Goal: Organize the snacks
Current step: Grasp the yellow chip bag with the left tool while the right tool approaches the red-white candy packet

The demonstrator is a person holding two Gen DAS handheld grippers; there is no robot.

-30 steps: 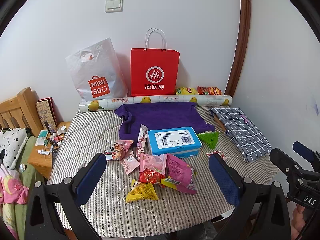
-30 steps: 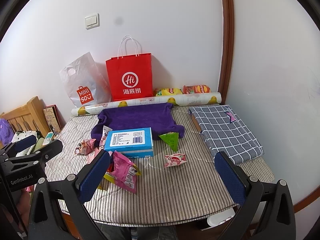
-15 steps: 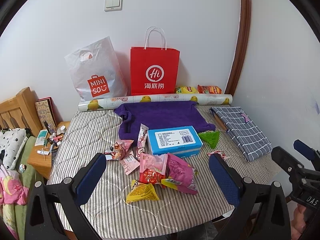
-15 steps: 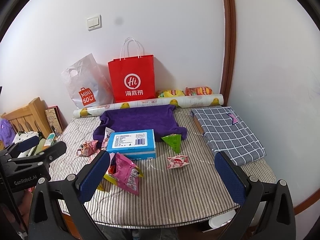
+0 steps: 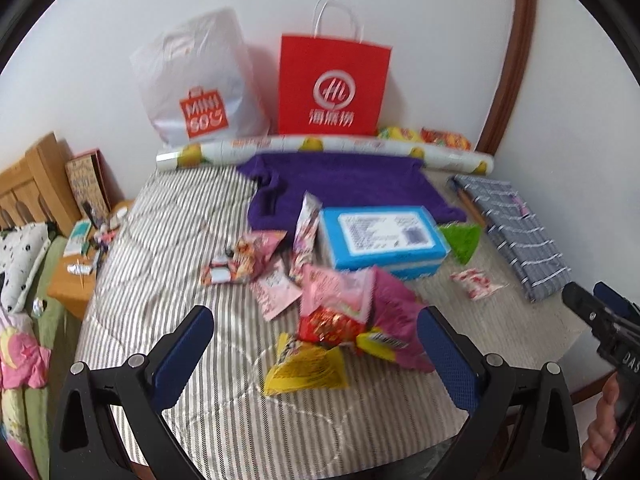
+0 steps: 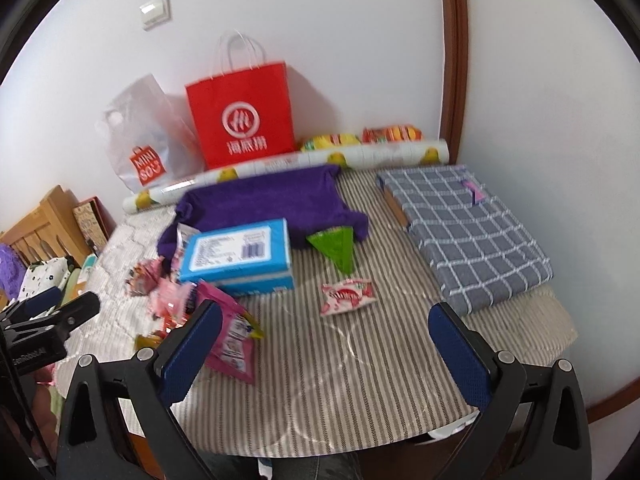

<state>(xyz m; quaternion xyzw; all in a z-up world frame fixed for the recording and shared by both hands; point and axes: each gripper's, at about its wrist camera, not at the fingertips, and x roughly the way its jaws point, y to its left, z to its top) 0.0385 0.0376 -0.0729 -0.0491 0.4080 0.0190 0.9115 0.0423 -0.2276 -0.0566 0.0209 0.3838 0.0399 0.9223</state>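
Several snack packets lie on a striped table cover (image 5: 168,248). A yellow packet (image 5: 306,368), a red one (image 5: 332,326) and a magenta bag (image 5: 394,320) sit just ahead of my left gripper (image 5: 314,346), which is open and empty above the table's near edge. A blue box (image 5: 380,236) lies behind them, with a green triangular packet (image 5: 462,240) to its right. My right gripper (image 6: 324,344) is open and empty, with a small red-and-white packet (image 6: 347,297) ahead of it, the blue box (image 6: 240,256) and the green packet (image 6: 336,248) beyond.
A purple cloth (image 5: 340,184) lies behind the box. A red paper bag (image 5: 332,88), a white MINISO bag (image 5: 200,88) and a patterned roll (image 5: 320,148) stand along the wall. A folded checked cloth (image 6: 464,224) lies at the right. A wooden bedside stand (image 5: 76,280) is at the left.
Both grippers have moved forward and lower toward the table, so the snacks look nearer. The right wrist view has tilted. Both stay open; nothing on the table has moved.
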